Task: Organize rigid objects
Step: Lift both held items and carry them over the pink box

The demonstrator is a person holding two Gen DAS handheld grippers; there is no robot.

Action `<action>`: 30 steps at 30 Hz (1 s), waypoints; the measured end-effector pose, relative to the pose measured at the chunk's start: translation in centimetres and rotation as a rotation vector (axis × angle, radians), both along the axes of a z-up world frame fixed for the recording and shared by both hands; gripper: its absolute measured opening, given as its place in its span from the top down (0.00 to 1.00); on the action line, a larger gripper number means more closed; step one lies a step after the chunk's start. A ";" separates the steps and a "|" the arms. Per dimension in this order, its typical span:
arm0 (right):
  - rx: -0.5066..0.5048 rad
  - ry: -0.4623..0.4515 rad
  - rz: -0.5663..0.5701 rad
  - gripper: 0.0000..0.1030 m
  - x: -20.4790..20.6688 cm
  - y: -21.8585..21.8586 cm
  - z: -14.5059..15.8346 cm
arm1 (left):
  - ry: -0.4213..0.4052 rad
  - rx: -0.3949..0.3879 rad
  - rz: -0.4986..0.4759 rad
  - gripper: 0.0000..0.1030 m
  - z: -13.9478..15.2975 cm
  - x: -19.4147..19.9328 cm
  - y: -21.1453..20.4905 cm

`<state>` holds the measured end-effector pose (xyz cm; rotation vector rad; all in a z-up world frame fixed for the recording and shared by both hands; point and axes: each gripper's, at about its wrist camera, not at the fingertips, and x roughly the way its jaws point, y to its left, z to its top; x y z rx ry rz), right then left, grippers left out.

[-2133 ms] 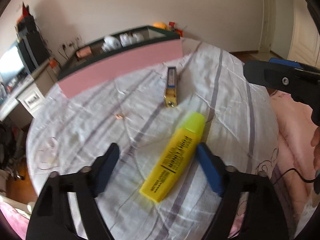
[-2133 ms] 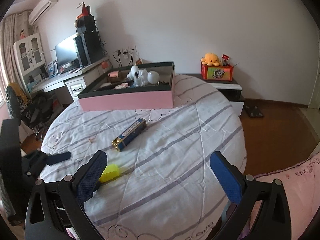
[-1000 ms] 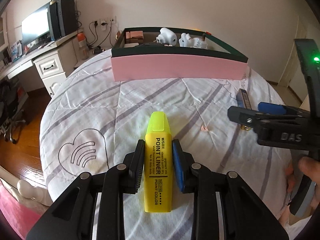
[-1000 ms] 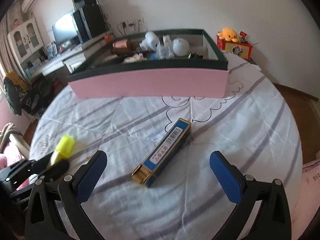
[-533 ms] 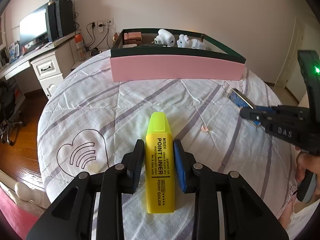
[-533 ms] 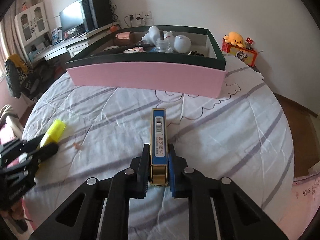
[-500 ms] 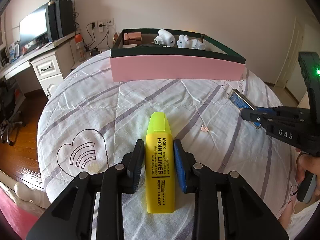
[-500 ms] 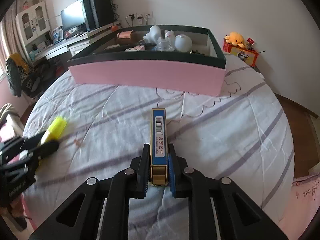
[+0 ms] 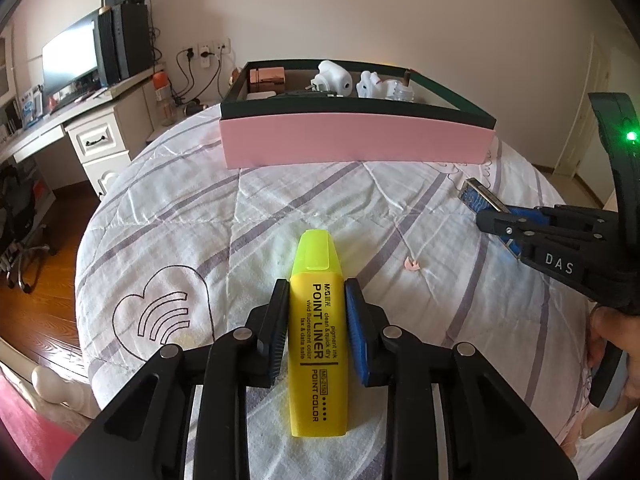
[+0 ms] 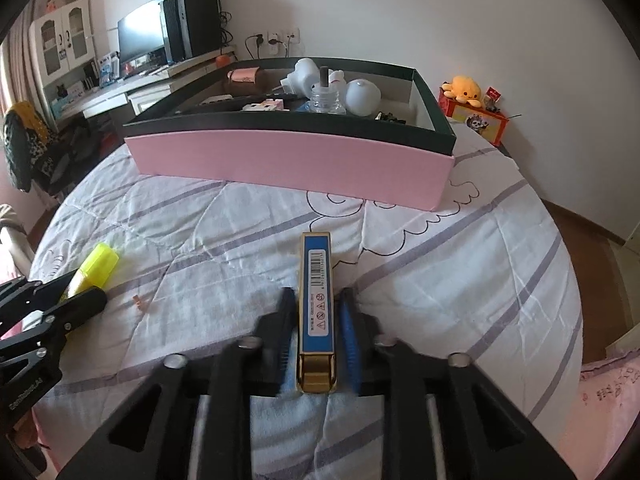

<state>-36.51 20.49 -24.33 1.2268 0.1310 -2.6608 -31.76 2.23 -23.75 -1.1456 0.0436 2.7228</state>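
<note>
Left gripper (image 9: 316,320): jaws clenched on yellow highlighter (image 9: 318,344).
Right gripper (image 10: 316,320): jaws clenched on blue box (image 10: 317,304).

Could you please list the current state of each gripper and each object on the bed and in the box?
left gripper: shut on the yellow highlighter.
yellow highlighter: capped, lying flat on the quilt, clamped at mid-body.
right gripper: shut on the blue box.
blue box: lying lengthwise on the quilt, gold end toward the camera.
pink storage box: open-topped, upright, already holding small items.
small glass bottle: upright inside the storage box.
</note>
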 end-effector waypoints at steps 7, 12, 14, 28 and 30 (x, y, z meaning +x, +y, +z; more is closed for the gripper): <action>-0.039 -0.001 0.023 0.85 1.2 0.0 0.3 | 0.014 -0.017 0.001 0.74 0.7 0.4 0.2; -0.090 0.017 0.043 0.85 2.4 0.1 1.0 | 0.038 -0.025 0.007 0.74 1.8 1.0 0.2; -0.102 0.027 0.049 0.85 2.9 0.1 1.5 | 0.053 -0.029 0.009 0.74 2.5 1.4 0.2; -0.165 0.300 0.075 0.85 7.7 0.1 10.9 | 0.315 -0.032 0.039 0.74 12.0 6.2 0.3; -0.168 0.336 0.088 0.85 8.1 -0.2 12.2 | 0.347 -0.036 0.040 0.74 13.2 6.9 0.1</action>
